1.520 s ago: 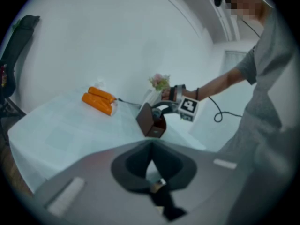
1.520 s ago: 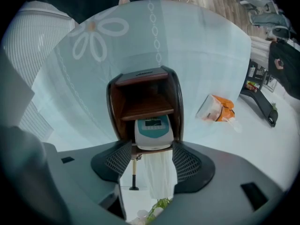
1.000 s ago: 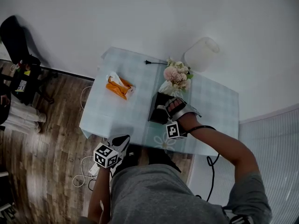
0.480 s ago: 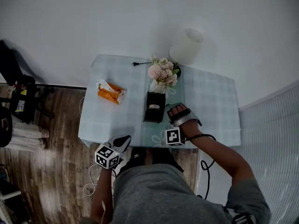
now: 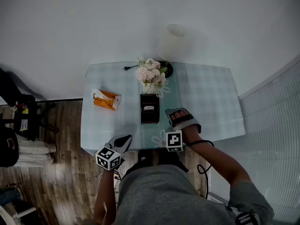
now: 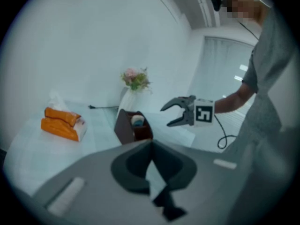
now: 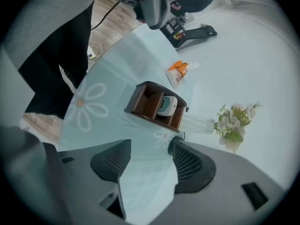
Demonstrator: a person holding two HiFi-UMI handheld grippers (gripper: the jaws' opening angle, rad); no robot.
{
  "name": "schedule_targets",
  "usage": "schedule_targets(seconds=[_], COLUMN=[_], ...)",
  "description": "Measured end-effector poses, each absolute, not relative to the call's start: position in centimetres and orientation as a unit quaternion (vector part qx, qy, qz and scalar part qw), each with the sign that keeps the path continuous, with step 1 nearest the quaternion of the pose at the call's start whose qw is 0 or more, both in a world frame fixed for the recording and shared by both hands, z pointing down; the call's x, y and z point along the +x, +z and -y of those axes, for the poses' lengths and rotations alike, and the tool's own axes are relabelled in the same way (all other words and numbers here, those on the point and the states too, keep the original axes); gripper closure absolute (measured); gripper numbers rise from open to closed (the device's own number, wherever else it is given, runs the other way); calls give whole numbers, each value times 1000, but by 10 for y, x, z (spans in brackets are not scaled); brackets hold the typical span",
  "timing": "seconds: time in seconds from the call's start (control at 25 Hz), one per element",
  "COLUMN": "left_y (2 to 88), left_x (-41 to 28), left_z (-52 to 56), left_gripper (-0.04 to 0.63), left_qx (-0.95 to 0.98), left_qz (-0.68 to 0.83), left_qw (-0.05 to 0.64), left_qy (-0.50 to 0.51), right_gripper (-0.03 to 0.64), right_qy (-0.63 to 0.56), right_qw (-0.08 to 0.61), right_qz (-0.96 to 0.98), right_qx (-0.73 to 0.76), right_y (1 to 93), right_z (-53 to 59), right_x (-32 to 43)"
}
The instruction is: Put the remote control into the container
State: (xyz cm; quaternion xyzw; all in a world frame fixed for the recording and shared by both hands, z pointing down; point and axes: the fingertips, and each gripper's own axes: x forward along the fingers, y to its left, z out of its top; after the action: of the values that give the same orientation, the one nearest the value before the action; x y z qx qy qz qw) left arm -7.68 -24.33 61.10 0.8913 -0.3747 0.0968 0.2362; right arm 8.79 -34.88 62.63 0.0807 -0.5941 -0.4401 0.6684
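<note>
The dark brown container stands mid-table with the white remote control lying inside it. My right gripper hovers just right of the container, open and empty. In the right gripper view the remote control rests in one compartment of the container, well beyond the spread jaws of my right gripper. My left gripper hangs at the table's front edge, shut, holding nothing. The left gripper view shows the left gripper, the container and the open right gripper.
An orange tissue pack lies left of the container. A vase of flowers stands just behind it, with a white lamp at the wall. The table has a pale blue checked cloth. Cables lie on the wooden floor.
My right gripper has drawn back from the container toward the front right, leaving the remote control inside. The head camera has shifted. The left gripper has barely moved.
</note>
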Motion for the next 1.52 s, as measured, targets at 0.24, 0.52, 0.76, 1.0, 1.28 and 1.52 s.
schedule_targets(seconds=[0.24, 0.52, 0.76, 1.0, 1.28, 1.52], left_y=[603, 593, 585, 580, 568, 564], left_x=[-67, -62, -61, -61, -49, -41], left_z=[250, 254, 259, 265, 269, 265], left_gripper=[595, 595, 595, 595, 595, 595], left_qx=[898, 904, 908, 910, 918, 923], left_qz=[364, 354, 347, 344, 333, 325], left_qw=[226, 213, 204, 204, 189, 184], left_qy=[103, 110, 114, 111, 103, 97], right_gripper=[353, 354, 386, 562, 598, 600], right_qy=[-231, -135, -40, -11, 43, 81], right_qw=[615, 556, 444, 346, 282, 230], right_qz=[740, 799, 874, 914, 935, 950], right_qx=[143, 183, 192, 210, 212, 196], right_y=[639, 639, 628, 601, 589, 577], right_z=[326, 315, 299, 290, 290, 284], right_x=[91, 78, 47, 32, 35, 30])
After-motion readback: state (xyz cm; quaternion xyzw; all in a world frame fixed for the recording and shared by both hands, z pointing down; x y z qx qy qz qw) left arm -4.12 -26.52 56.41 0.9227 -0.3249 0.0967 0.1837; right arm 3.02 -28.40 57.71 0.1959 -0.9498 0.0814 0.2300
